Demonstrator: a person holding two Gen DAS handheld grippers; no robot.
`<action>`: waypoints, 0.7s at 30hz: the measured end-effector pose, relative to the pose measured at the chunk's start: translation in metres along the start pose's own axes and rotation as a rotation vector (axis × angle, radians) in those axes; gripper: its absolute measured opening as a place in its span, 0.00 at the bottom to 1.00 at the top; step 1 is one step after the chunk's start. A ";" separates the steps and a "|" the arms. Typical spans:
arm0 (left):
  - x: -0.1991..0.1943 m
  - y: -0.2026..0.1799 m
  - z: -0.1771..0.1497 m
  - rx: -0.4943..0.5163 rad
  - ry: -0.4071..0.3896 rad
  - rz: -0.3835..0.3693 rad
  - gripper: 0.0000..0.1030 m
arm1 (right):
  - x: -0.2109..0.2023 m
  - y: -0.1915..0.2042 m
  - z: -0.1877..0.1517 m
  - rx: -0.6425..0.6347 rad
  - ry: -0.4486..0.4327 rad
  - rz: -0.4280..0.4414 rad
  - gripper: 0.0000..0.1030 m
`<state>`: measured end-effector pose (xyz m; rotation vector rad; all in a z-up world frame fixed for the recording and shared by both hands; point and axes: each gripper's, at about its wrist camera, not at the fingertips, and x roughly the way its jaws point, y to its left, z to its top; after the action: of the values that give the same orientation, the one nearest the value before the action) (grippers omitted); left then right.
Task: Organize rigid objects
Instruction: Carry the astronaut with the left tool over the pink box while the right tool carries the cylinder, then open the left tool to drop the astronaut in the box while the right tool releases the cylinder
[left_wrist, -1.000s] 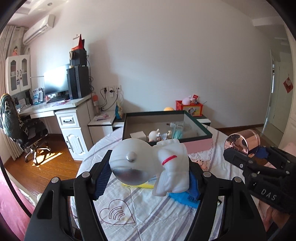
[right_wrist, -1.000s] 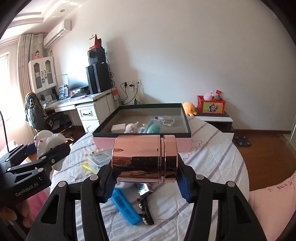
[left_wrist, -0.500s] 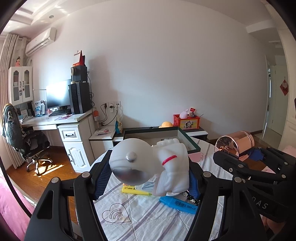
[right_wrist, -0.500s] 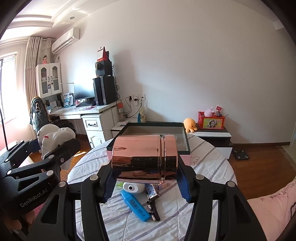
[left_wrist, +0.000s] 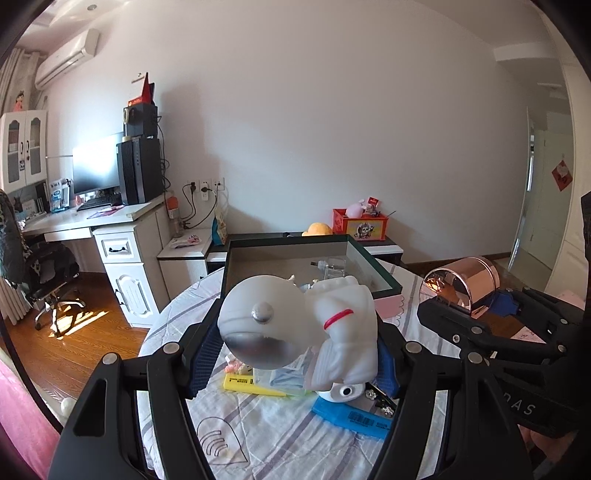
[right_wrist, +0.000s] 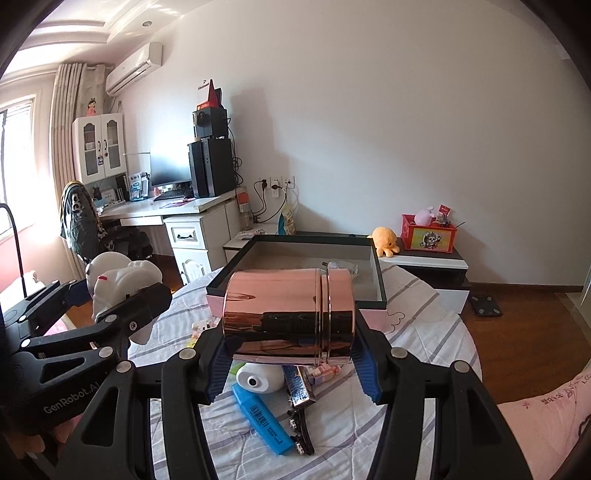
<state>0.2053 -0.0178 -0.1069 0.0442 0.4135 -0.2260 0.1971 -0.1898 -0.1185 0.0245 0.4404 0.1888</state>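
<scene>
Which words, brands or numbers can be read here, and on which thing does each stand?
"GenRobot.AI": on the left gripper body, seen from the right wrist.
"DAS": partly visible on the right gripper body, seen from the left wrist.
Blue marker: barcode and print, too small to read.
Yellow marker: print too small.
Red box: a picture, no legible words.

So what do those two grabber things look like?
Both the left gripper and the right gripper are black plastic forks with silver screws. Their fingers wear bumpy blue pads. White letters on the left one's side read GenRobot.AI.
</scene>
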 end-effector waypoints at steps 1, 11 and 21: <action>0.010 0.001 0.003 0.011 0.007 0.001 0.68 | 0.009 -0.004 0.002 -0.002 0.016 0.009 0.56; 0.151 0.007 0.052 0.081 0.155 -0.041 0.68 | 0.119 -0.040 0.040 -0.039 0.120 0.012 0.56; 0.272 0.039 0.063 0.038 0.345 -0.008 0.68 | 0.223 -0.072 0.047 -0.090 0.297 -0.100 0.56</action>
<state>0.4808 -0.0424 -0.1587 0.1202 0.7527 -0.2342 0.4278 -0.2183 -0.1743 -0.1148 0.7270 0.1137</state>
